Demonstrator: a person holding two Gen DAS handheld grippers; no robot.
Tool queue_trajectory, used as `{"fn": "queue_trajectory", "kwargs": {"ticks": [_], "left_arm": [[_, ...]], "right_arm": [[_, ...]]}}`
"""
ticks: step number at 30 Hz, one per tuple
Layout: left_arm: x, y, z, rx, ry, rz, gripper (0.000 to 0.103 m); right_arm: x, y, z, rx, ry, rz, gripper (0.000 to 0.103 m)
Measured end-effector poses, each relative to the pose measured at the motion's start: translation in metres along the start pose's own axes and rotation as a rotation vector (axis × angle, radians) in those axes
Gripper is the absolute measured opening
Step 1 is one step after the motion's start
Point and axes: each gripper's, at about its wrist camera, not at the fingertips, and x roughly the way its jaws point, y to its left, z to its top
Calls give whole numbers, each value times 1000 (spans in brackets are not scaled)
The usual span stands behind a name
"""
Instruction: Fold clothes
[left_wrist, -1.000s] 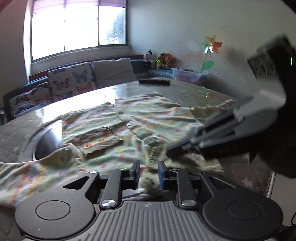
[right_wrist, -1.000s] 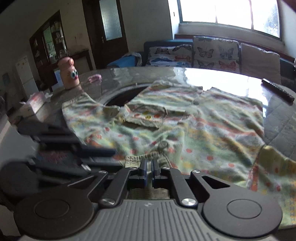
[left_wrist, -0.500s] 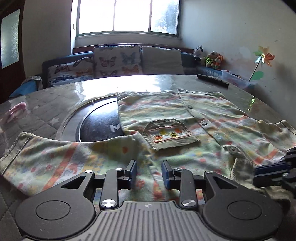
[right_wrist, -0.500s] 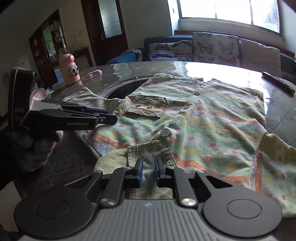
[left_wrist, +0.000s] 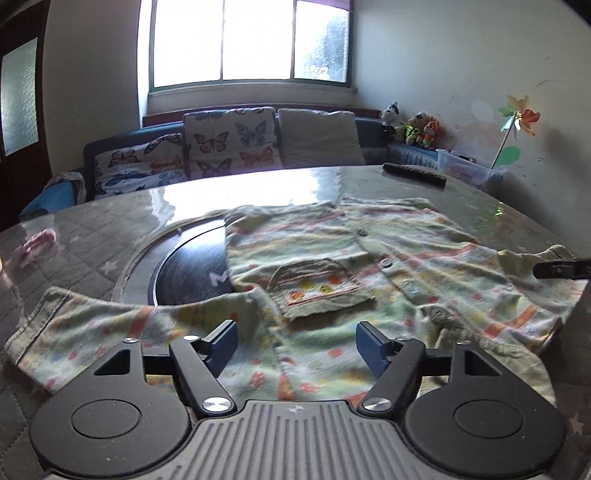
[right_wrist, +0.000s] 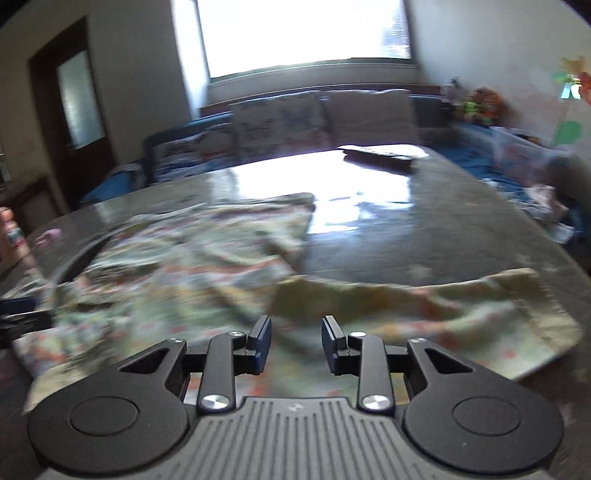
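Note:
A pale floral children's shirt (left_wrist: 369, 266) with buttons and a chest pocket (left_wrist: 317, 291) lies spread flat on the round table. My left gripper (left_wrist: 297, 345) is open and empty, just above the shirt's near hem, its left sleeve (left_wrist: 74, 332) beside it. My right gripper (right_wrist: 295, 345) is open and empty above the shirt's near right part; the right sleeve (right_wrist: 480, 306) stretches to its right. The right wrist view is blurred by motion. The right gripper's fingertip shows at the right edge of the left wrist view (left_wrist: 561, 268).
The table (left_wrist: 92, 236) has a dark round inset (left_wrist: 188, 269) partly under the shirt. A black remote (left_wrist: 413, 175) lies at the far side. A small pink item (left_wrist: 37, 240) lies far left. A sofa with butterfly cushions (left_wrist: 229, 142) stands behind.
Both grippers have opened wider; the right one has let go of the shirt's hem and swung to the right. The left gripper has drawn back slightly.

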Motion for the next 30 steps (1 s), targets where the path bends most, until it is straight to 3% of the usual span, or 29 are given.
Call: {"fn": "queue_trajectory", "kwargs": {"ticks": [4,12,20,30], "left_arm": [[-3,-13,8,28,-18,-18,87],[-3,-31,19,78,-28,-32,92],[2,-53,29,119,-34,-65,103],[9,-86,35,164,-40,-126,103]], "right_arm": [[20,-32,7,10,15,-97,29],[30,-73,11,28,-12,-208,29],[2,-111,-3,102,-62,-294,32],[-21,-127,-21,151,-87,-366,36]]}}
